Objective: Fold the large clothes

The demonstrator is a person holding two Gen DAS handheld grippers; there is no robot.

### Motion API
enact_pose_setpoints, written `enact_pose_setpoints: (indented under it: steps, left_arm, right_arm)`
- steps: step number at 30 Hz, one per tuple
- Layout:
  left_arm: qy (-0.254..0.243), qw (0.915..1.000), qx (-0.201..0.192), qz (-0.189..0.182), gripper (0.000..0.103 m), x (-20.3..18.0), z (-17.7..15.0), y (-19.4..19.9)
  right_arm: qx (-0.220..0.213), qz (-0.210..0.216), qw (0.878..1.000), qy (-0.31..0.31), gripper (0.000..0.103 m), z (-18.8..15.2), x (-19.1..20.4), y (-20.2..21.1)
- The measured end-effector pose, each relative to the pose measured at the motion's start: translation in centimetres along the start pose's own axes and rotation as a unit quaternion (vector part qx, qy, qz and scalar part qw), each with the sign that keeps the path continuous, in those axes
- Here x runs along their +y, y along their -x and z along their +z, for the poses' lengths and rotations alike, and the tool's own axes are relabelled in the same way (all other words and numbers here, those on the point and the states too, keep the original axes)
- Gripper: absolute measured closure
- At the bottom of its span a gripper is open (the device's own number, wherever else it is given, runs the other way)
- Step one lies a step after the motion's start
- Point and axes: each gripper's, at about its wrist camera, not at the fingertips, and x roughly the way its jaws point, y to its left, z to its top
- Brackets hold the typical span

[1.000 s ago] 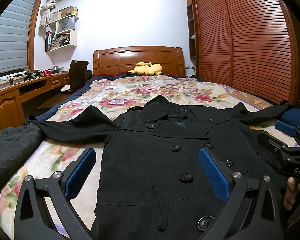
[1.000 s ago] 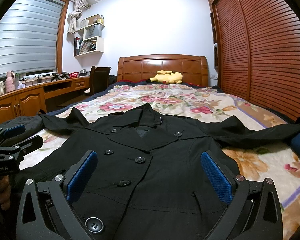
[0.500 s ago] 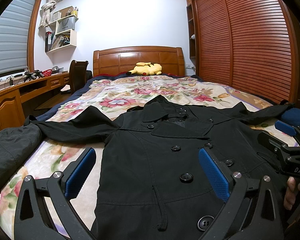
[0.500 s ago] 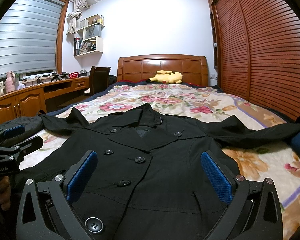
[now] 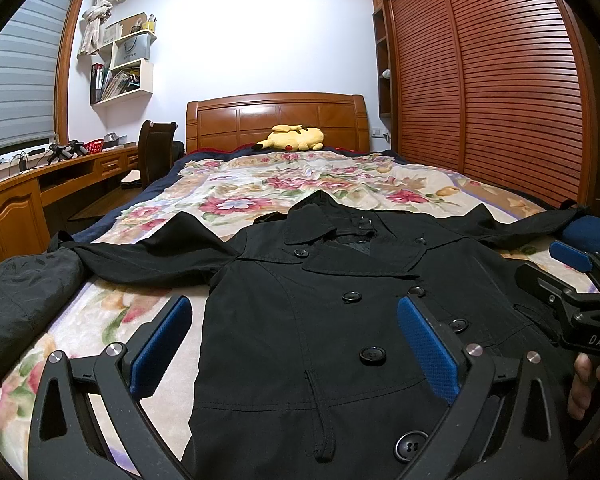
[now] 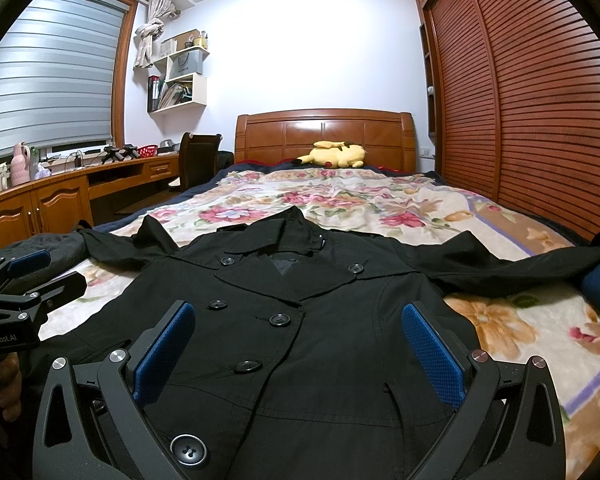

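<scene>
Left wrist: my left claw (image 5: 296, 356) gapes, empty.
Right claw (image 6: 300, 356): spread, empty.
Coat (image 5: 340, 320): soft, heavy; I'd pinch a sleeve (image 5: 152, 252).

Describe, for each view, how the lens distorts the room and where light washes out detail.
Left wrist view: wardrobe slats bow outward, dark vignette at corners, back wall glares white. Right wrist view: blind curves, black coat loses detail.
</scene>
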Motion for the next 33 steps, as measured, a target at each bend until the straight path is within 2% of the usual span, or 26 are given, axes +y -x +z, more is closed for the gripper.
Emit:
enact_pose_setpoints:
  steps: [9,23,33]
  left_arm:
    - [0.002,1.0000,0.007,0.000,0.000,0.6,1.0,0.3]
    - [0.008,0.9991,0.042,-0.008,0.000,4.2,2.6,0.3]
    - [0.011,0.9982,0.058,0.012,0.000,7.9,2.6,-0.7]
  right_arm:
    - [0.005,0.005,1.000,0.002,0.000,0.3,0.3,0.0]
    - [-0.002,0.037,0.999,0.015,0.000,2.6,2.5,-0.8]
    - [0.006,0.056,0.998,0.035,0.000,3.3,3.5,-2.7]
